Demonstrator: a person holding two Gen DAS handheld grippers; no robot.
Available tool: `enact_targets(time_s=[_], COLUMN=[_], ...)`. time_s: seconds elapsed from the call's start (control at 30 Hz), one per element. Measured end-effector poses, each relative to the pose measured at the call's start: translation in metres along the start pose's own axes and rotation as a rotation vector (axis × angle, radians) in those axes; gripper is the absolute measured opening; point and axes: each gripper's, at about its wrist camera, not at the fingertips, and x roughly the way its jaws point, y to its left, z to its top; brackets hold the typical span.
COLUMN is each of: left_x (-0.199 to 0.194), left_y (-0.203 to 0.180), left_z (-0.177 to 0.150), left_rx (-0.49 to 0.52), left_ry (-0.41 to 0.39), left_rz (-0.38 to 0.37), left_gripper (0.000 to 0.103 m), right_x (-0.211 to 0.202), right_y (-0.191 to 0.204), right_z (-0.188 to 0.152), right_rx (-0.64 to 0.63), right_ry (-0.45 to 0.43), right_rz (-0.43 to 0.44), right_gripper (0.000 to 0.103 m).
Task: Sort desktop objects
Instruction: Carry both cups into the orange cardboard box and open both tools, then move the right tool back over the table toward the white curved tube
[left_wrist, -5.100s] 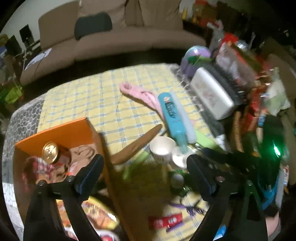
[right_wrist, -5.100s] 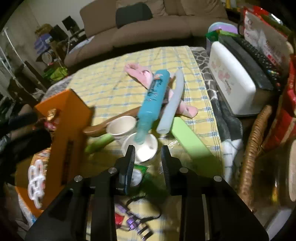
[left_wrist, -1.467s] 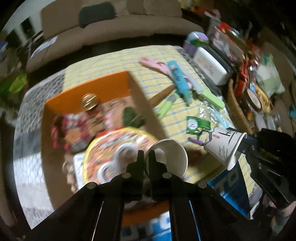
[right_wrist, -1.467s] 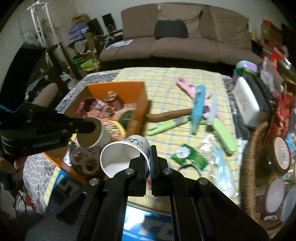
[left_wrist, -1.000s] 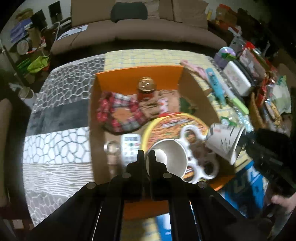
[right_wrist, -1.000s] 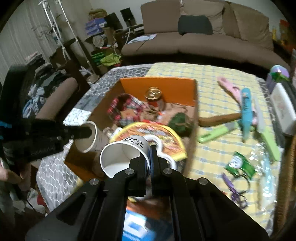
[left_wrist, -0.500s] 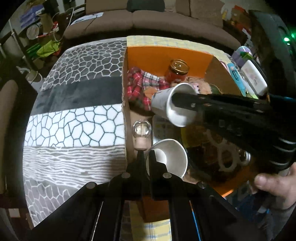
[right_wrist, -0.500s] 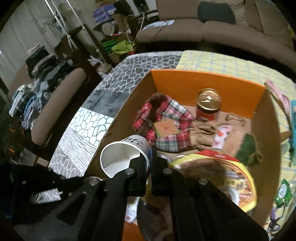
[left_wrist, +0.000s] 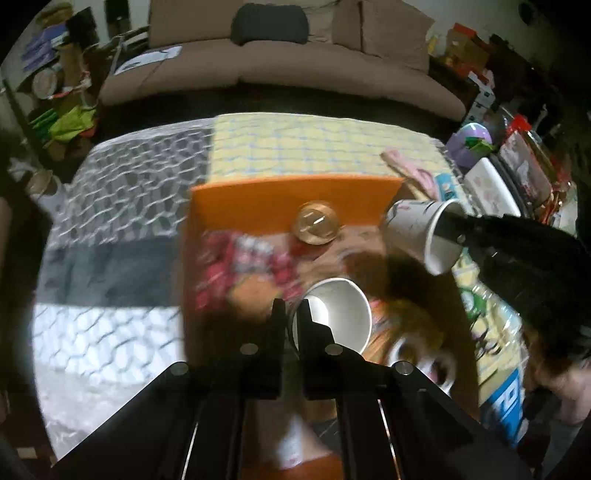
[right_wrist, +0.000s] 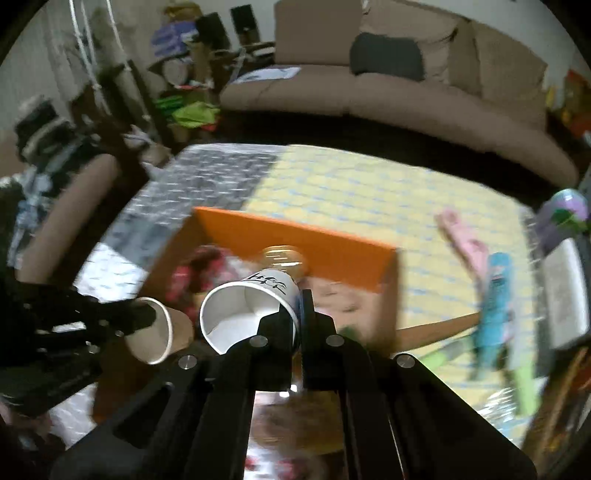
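Observation:
My left gripper (left_wrist: 291, 308) is shut on the rim of a white paper cup (left_wrist: 340, 314), its mouth facing the camera, above the orange box (left_wrist: 291, 197). My right gripper (right_wrist: 298, 297) is shut on the rim of a second paper cup (right_wrist: 247, 306) with black writing, also over the orange box (right_wrist: 295, 240). In the left wrist view the right gripper (left_wrist: 448, 225) shows with its cup (left_wrist: 421, 229) at the right. The left gripper (right_wrist: 147, 317) with its cup (right_wrist: 155, 338) appears at the left of the right wrist view. A gold-lidded jar (left_wrist: 316, 221) and a red plaid cloth (left_wrist: 240, 266) lie inside the box.
The table carries a grey patterned cloth (left_wrist: 122, 206) and a yellow checked cloth (right_wrist: 369, 199). A blue tube (right_wrist: 493, 291), pink item (right_wrist: 461, 236) and green stick (right_wrist: 524, 384) lie right of the box. A white case (left_wrist: 491, 186) and clutter line the right edge. A sofa (right_wrist: 406, 85) stands behind.
Both grippers have swept to the right over the box with their cups. The right gripper's cup now sits to the right of the left one instead of crossing in front of it.

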Motion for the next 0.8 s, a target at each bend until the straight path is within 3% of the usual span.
enact_targets(time_s=[0.1, 0.23, 0.37, 0.43, 0.63, 0.8], left_x=[0.016, 0.047, 0.070, 0.078, 0.086, 0.079], left_y=[-0.024, -0.045, -0.052, -0.052, -0.053, -0.049], left_z=[0.020, 0.044, 0.056, 0.058, 0.056, 0.056], left_rx=[0.008, 0.026, 0.025, 0.016, 0.008, -0.008], left_ry=[-0.001, 0.019, 0.036, 0.035, 0.032, 0.034], left_rz=[-0.026, 0.000, 0.018, 0.014, 0.027, 0.033], left_gripper=[0.004, 0.004, 0.004, 0.006, 0.014, 0.020], right_x=[0.017, 0.044, 0.061, 0.064, 0.049, 0.008], right_y=[-0.015, -0.035, -0.051, -0.055, -0.048, -0.051], right_z=[0.007, 0.012, 0.011, 0.009, 0.006, 0.000], right_rx=[0.013, 0.067, 0.090, 0.081, 0.030, 0.015], right_ry=[0.016, 0.031, 0.043, 0.041, -0.002, -0.050], right_rz=[-0.017, -0.016, -0.029, -0.025, -0.017, -0.001], right_gripper=[0.004, 0.005, 0.007, 0.013, 0.027, 0.027])
